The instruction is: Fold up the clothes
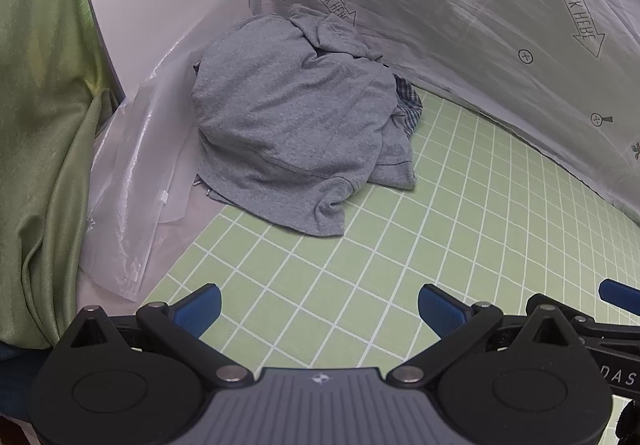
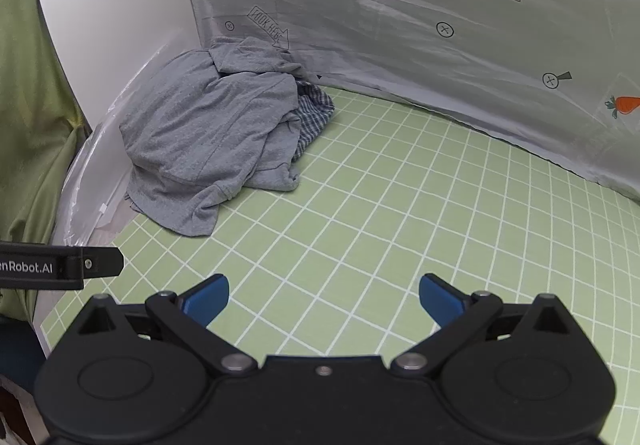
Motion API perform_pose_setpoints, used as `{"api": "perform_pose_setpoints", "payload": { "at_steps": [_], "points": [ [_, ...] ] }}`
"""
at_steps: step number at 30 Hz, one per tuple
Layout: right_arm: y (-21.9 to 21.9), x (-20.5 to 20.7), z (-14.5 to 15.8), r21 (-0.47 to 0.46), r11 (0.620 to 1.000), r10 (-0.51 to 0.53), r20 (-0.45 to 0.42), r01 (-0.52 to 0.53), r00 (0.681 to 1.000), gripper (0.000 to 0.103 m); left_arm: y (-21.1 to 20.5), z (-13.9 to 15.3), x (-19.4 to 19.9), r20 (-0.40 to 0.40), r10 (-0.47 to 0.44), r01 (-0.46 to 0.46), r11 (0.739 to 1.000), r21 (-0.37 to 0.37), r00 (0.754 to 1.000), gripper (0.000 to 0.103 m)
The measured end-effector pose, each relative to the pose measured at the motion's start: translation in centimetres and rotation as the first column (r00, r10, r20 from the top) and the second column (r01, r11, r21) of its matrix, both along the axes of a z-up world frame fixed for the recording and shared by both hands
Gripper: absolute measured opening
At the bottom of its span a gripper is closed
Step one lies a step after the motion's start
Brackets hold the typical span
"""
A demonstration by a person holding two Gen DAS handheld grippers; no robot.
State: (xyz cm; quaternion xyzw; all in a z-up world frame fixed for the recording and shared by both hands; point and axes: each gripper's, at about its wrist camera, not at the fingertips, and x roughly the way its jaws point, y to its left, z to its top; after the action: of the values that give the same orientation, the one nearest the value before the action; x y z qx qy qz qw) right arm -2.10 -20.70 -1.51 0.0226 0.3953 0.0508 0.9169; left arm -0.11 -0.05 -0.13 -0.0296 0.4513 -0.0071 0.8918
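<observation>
A gray shirt (image 1: 292, 125) lies in a heap in the far corner of the green checked tabletop (image 1: 400, 265), on top of a blue plaid cloth (image 2: 314, 113). The left gripper (image 1: 319, 311) and right gripper (image 2: 324, 301) hang over the tabletop with fingers spread wide, holding nothing.

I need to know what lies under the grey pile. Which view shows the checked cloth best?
The right wrist view: the checked cloth spreads out beside the grey shirt. The left wrist view shows only a narrow strip behind the shirt.
</observation>
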Motion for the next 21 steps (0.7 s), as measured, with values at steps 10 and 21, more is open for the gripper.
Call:
{"api": "perform_pose_setpoints", "payload": {
  "at_steps": [10,21],
  "points": [
    [-0.23,-0.22,0.13,0.002,1.000,0.001,0.001,-0.001,1.000,0.103,0.26,0.75,0.26,-0.022,0.014,-0.014,1.000,-0.009,1.000,0.103],
    [-0.45,-0.31,0.24,0.004,1.000,0.002,-0.003,-0.002,1.000,0.103,0.26,0.73,-0.09,-0.018,0.018,-0.018,1.000,0.007,1.000,0.103]
  ]
}}
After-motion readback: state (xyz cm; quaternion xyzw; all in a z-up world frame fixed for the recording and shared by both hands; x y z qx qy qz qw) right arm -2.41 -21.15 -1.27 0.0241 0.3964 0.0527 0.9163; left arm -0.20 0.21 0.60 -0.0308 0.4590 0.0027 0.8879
